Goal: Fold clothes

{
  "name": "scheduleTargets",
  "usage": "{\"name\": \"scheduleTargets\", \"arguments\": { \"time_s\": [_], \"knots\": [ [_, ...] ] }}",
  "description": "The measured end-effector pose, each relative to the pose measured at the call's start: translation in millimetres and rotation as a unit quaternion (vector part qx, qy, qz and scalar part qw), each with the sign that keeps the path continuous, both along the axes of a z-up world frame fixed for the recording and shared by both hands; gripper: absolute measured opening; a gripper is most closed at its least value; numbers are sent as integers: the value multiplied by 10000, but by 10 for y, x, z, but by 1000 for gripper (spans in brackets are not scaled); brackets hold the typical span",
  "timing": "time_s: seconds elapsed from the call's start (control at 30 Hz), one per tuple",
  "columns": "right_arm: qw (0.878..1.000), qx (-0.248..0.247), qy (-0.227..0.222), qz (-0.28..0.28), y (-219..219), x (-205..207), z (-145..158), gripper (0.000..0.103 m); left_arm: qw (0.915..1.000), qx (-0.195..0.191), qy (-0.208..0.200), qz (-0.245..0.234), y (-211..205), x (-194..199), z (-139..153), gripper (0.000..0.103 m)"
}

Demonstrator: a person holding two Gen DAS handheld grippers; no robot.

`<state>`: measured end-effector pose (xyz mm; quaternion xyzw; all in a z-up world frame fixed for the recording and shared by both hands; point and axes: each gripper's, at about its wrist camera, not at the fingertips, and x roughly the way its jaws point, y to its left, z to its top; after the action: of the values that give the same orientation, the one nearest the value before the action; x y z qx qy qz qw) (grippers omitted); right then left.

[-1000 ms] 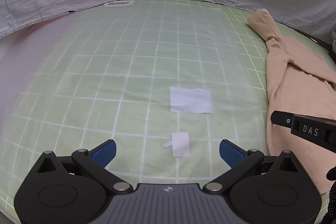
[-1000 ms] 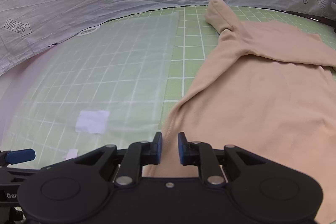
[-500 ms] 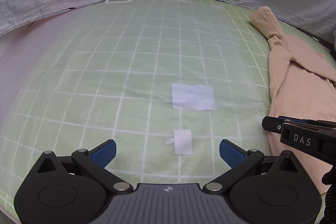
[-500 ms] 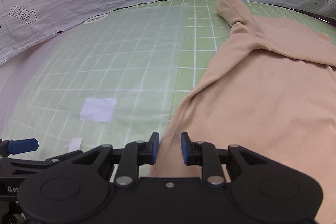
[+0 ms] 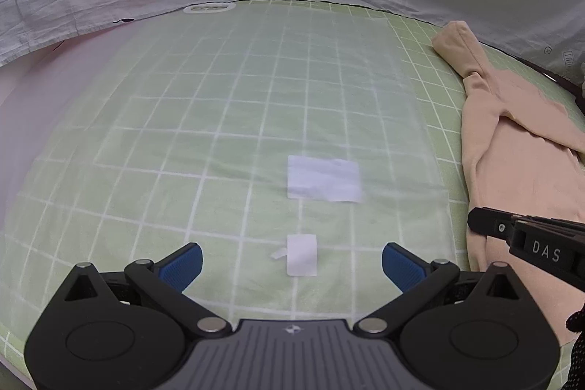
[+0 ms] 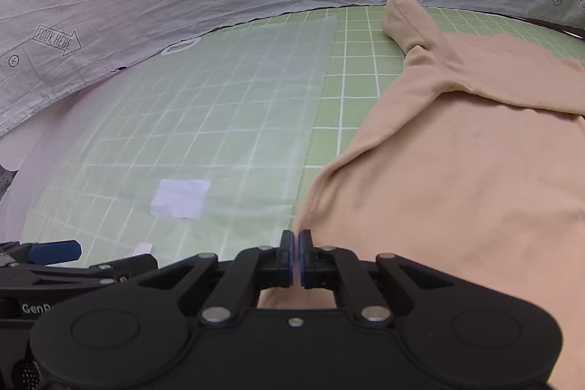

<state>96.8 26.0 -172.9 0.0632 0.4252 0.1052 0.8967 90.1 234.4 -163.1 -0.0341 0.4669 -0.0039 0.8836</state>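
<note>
The step in hand looks like the first grasp of a fold: the near left hem corner of the garment is being taken so that side can be carried over. Earlier frames are given, and the right claw's jaws have just been closing, with the hem edge between them.

The tabletop is covered by a green mat with a white grid, and a pale translucent sheet overlies its left part. A grey printed cloth hangs behind.

The garment, a beige stretchy knit top, lies spread on the right part of the mat, well right of the sheet's middle, its near left edge just touching the sheet's border. One sleeve runs away toward the far edge and ends in a rolled cuff; a ridge crosses the upper body where cloth overlaps.

The right claw is pinched together on the hem corner, a thin fold of cloth showing between the blue pads. The left claw stands wide apart above the sheet, holding nothing, well clear of the garment.

My judgement is that the next move calls for a lift of the corner and a carry across the body, with the left claw brought in to pin or take a second corner.

Two small white paper labels lie on the mat before the left claw.
</note>
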Motion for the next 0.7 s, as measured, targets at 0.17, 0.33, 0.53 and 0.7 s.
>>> {"name": "scheduleTargets", "arguments": {
  "time_s": [0.17, 0.33, 0.53, 0.7],
  "knots": [
    [9996, 163, -213, 36, -234, -70, 124, 3, 9999, -58, -128, -69, -263, 36, 57, 103],
    [9990, 335, -286, 120, -587, -105, 244, 3, 9995, -94, -238, -188, -688, 46, 128, 103],
    [9987, 473, -201, -14, -1183, -150, 331, 2, 9987, -115, -227, -433, -1336, -19, 118, 103],
    [9977, 629, 8, -241, -1641, -158, 263, 2, 9977, -47, -112, -671, -1761, -97, 35, 103]
  ]
}}
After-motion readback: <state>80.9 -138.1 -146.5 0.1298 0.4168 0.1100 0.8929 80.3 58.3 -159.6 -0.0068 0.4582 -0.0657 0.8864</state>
